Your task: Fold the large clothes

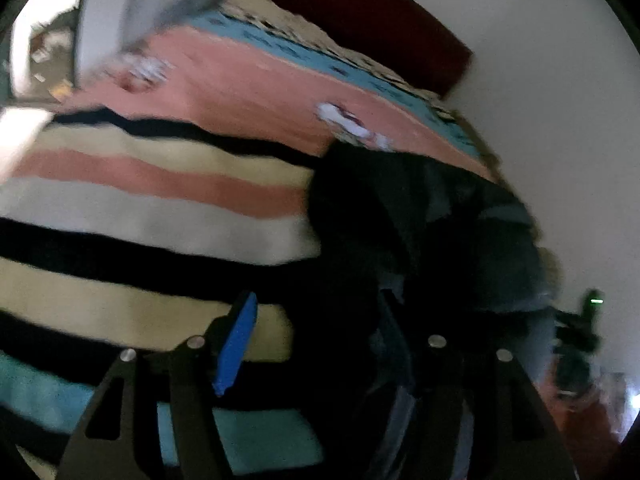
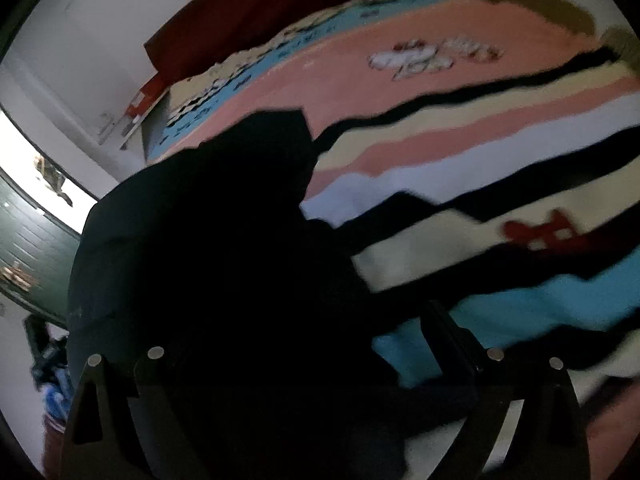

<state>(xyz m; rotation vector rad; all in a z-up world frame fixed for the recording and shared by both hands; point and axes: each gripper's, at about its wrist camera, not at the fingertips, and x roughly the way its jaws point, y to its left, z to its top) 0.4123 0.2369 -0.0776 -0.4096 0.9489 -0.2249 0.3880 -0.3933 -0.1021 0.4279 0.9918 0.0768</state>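
Observation:
A dark, nearly black garment (image 1: 424,224) lies bunched on a striped bed blanket (image 1: 152,200), by the bed's edge. In the left wrist view my left gripper (image 1: 316,344) hangs over the garment's near edge. Its jaws are apart, and the blue pad (image 1: 236,344) is bare against the blanket. The other finger is lost against the dark cloth. In the right wrist view the garment (image 2: 208,240) fills the middle and left. My right gripper (image 2: 304,348) stands wide open above it, with one finger (image 2: 448,340) visible over the blanket (image 2: 500,152). Both views are blurred.
The blanket has pink, cream, white, black and turquoise bands. A dark red headboard (image 1: 360,12) stands against a white wall (image 1: 540,100). A small dark device with a green light (image 1: 580,332) sits beyond the bed's edge. A green door (image 2: 36,240) shows at the left.

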